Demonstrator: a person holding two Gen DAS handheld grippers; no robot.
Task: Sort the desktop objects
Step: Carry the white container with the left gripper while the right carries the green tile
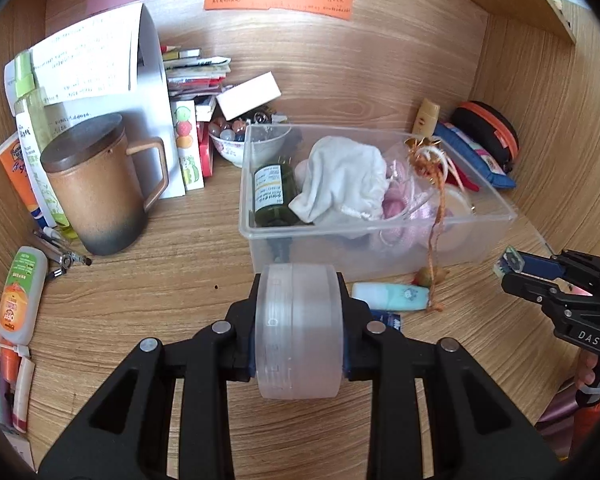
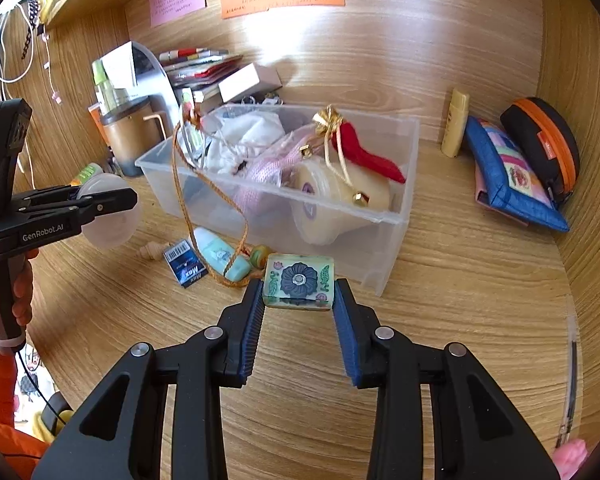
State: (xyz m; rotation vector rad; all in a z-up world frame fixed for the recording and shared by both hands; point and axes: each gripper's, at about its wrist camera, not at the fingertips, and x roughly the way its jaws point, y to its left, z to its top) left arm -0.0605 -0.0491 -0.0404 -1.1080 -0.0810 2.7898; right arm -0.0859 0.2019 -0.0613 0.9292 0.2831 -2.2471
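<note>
My left gripper [image 1: 299, 320] is shut on a frosted round plastic case [image 1: 299, 332], held above the wooden desk in front of the clear storage bin [image 1: 256, 236]. My right gripper [image 2: 299, 292] is shut on a small green block with a dark flower pattern [image 2: 299, 280], just before the bin's [image 2: 392, 248] near corner. The left gripper with the frosted case [image 2: 108, 216] shows at the left of the right wrist view; the right gripper with the block [image 1: 510, 261] shows at the right edge of the left wrist view. The bin holds a white cloth [image 1: 340, 180], a green bottle [image 1: 272, 196], pink fabric and a red tassel ornament [image 2: 364, 152].
On the desk before the bin lie a pale blue tube [image 1: 392, 296], a dark blue packet [image 2: 184, 264] and an orange cord [image 2: 216, 248]. A brown lidded mug [image 1: 96, 184], bottles, books and a bead bowl [image 1: 230, 144] crowd the left. A blue pouch [image 2: 508, 176] and black-orange case [image 2: 544, 140] sit right.
</note>
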